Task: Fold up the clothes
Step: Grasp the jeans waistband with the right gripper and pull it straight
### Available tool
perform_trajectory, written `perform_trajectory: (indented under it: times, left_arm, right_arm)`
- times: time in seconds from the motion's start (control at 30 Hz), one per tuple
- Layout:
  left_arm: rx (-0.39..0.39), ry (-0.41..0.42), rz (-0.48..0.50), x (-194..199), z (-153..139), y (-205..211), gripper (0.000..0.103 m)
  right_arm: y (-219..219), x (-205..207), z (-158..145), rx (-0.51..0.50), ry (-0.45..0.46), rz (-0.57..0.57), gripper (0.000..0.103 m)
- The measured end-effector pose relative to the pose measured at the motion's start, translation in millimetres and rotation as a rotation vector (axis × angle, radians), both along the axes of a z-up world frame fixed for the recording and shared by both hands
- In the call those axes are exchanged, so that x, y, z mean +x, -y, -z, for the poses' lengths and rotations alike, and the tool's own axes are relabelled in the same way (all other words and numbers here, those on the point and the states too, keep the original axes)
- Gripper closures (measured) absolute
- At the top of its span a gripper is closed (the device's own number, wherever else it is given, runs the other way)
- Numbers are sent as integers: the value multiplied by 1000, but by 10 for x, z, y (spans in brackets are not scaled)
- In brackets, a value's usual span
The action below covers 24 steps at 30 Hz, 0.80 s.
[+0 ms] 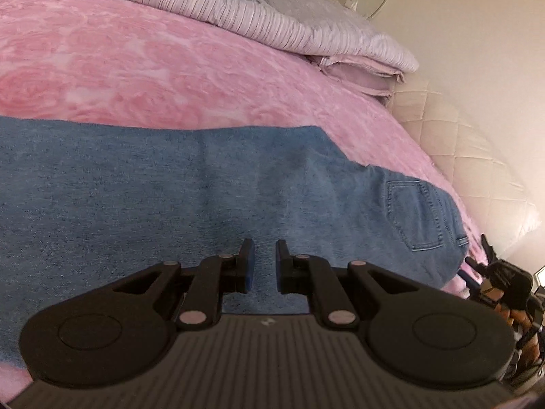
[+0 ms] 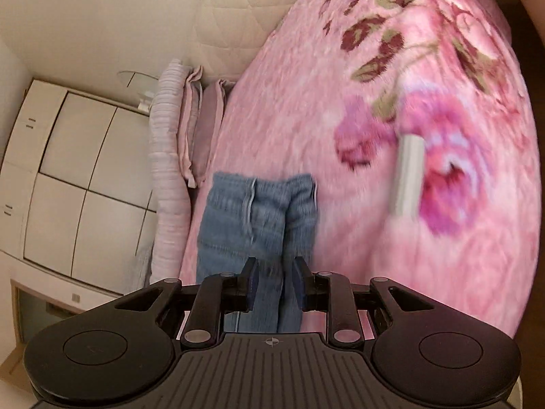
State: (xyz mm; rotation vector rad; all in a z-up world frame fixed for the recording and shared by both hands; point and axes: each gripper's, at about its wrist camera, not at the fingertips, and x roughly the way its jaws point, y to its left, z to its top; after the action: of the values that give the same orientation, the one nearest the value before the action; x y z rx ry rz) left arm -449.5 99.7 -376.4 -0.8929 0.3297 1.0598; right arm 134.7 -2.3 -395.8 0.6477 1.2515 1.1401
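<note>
Both tongs are off the cloth, jaws apart, nothing between them. Landmark for all places: the jeans.

Containers: 1 visible, the white cabinet well beyond the jeans' hem end in the right wrist view, doors closed, contents not visible.

Jeans lie flat on the pink floral blanket, folded lengthwise so 1 leg lies on the other. Left wrist view: denim runs across the frame, back pocket at its right end, waist end close to the bed's right edge. Right wrist view: the 2 hem ends point away from the camera, side by side.

Edges and room:
- beyond the jeans' far long edge: wide bare blanket, then stacked pillows
- past the pocket end: blanket drops off, quilted cream panel beyond
- right of the hems: big open blanket area, 1 blurred pale oblong thing lying on it, cannot tell what it is
- left of the hems: pillows close by, little room

Left gripper: narrow gap between the pads, hovering over mid-denim; contact with cloth not clear.

Right gripper: wider gap, leg fabric seen through it, pads not pressing on it. It also shows in the left wrist view at the pocket end.
</note>
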Motion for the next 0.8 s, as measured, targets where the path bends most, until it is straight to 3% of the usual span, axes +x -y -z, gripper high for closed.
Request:
perform_trajectory:
  times: [0.13, 0.2, 0.37, 0.5, 0.53, 0.7, 0.8]
  left_arm:
    - [-19, -7, -14, -8, 89, -36, 95]
    - [-19, -15, -11, 25, 117, -44, 96]
    - [0, -58, 18, 48, 105, -19, 96]
    - [12, -85, 28, 25, 163, 6, 97]
    - [11, -88, 25, 11, 161, 15, 98]
    - [35, -130, -7, -111, 43, 132, 98]
    - [44, -179, -43, -195, -32, 220, 95]
  right_arm:
    - [-143, 138, 38, 19, 7, -1, 77]
    - [-220, 154, -10, 41, 54, -32, 91]
    - [-141, 36, -338, 118, 315, -65, 97]
    - [-234, 16, 30, -34, 302, -54, 97]
    - [-206, -18, 70, -21, 299, -41, 97]
    - [-179, -252, -249, -151, 419, 2, 89]
    - [-107, -506, -511, -188, 593, 42, 81]
